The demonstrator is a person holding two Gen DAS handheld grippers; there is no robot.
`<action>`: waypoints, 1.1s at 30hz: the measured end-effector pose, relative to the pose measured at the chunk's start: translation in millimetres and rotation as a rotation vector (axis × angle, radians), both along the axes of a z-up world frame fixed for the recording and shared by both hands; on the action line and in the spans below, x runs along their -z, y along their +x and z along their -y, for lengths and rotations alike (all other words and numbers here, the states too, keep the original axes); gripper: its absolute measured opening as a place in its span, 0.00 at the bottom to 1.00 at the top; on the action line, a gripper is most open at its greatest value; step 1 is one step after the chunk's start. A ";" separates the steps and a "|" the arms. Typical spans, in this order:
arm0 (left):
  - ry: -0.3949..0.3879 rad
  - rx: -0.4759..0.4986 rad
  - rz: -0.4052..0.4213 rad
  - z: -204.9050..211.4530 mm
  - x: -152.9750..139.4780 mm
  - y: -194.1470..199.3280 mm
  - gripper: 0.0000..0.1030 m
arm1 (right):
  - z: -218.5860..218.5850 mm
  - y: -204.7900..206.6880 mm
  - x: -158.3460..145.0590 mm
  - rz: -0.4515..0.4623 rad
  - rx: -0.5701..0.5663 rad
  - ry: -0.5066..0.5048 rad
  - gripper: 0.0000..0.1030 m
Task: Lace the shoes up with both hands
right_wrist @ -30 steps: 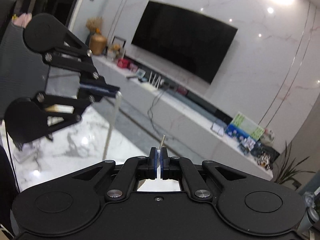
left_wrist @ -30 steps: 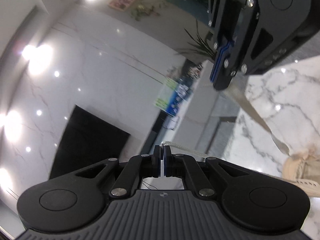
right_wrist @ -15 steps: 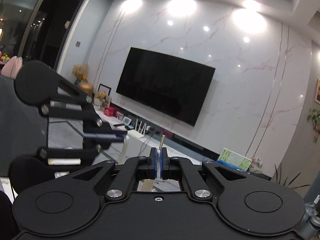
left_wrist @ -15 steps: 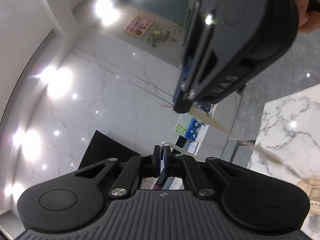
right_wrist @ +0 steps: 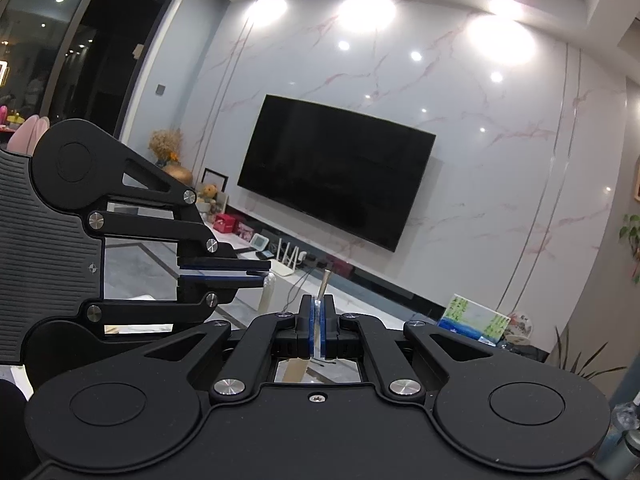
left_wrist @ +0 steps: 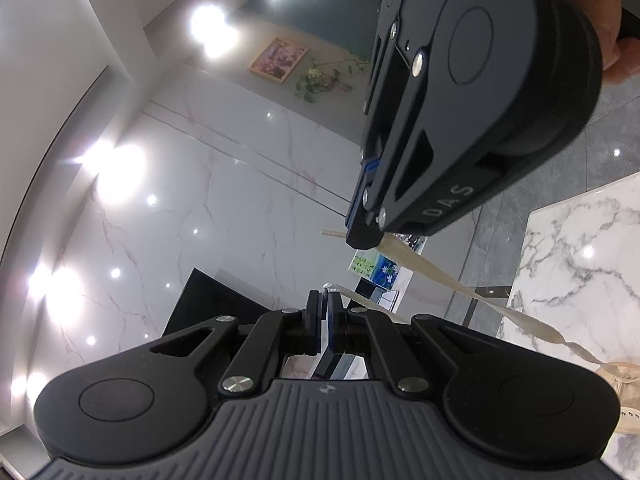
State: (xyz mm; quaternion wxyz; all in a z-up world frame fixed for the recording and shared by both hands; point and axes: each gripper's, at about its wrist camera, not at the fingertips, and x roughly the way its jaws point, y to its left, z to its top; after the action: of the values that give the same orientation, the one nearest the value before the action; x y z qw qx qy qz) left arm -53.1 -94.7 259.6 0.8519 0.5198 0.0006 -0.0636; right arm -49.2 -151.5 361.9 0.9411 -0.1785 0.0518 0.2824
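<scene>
Marble walls and a black television fill the background. Left gripper point(left_wrist: 324, 306) pinches one end of the flat beige woven shoelace point(left_wrist: 436, 276); right gripper point(right_wrist: 318, 312) clamps the other end. Both strands run down toward five o'clock to the cream shoe point(left_wrist: 618, 376), barely visible; lacing progress cannot be judged.

Black television point(right_wrist: 336, 172) mounted flat on a glossy marble wall point(right_wrist: 480, 152). Long low cabinet point(right_wrist: 376, 292) below, crowded with a white router point(right_wrist: 286, 258), a red box point(right_wrist: 225, 224) and a landscape picture point(right_wrist: 472, 322). Framed painting point(left_wrist: 278, 60) high up. White marble table point(left_wrist: 580, 264) at right.
</scene>
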 end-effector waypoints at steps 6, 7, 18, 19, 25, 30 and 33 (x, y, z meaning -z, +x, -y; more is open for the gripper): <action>0.006 0.003 -0.005 1.5 0.4 -4.2 0.02 | 1.8 3.8 2.9 0.013 0.009 0.010 0.01; 0.007 0.003 -0.005 1.8 0.4 -5.0 0.02 | 1.2 3.3 2.3 0.016 0.011 0.008 0.01; 0.014 0.003 -0.004 1.7 0.4 -8.4 0.02 | 5.4 1.1 -0.2 0.022 0.021 0.021 0.01; 0.014 0.002 -0.004 1.3 0.4 -8.3 0.02 | 4.5 2.4 -0.9 0.022 0.020 0.022 0.01; 0.008 -0.013 -0.009 -4.0 3.7 -4.7 0.02 | 4.5 5.1 3.9 0.014 0.023 0.008 0.01; 0.003 -0.032 -0.033 -12.8 13.1 1.5 0.02 | 4.5 13.4 18.2 -0.022 0.031 -0.030 0.01; 0.004 -0.037 -0.063 -20.1 24.8 5.0 0.02 | 6.4 16.8 30.4 -0.046 0.034 -0.051 0.01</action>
State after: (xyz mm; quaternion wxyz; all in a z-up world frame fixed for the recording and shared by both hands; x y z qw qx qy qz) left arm -48.1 -74.6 234.8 0.8514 0.5193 0.0372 -0.0643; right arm -32.4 -157.9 331.5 0.9394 -0.1951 0.0836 0.2692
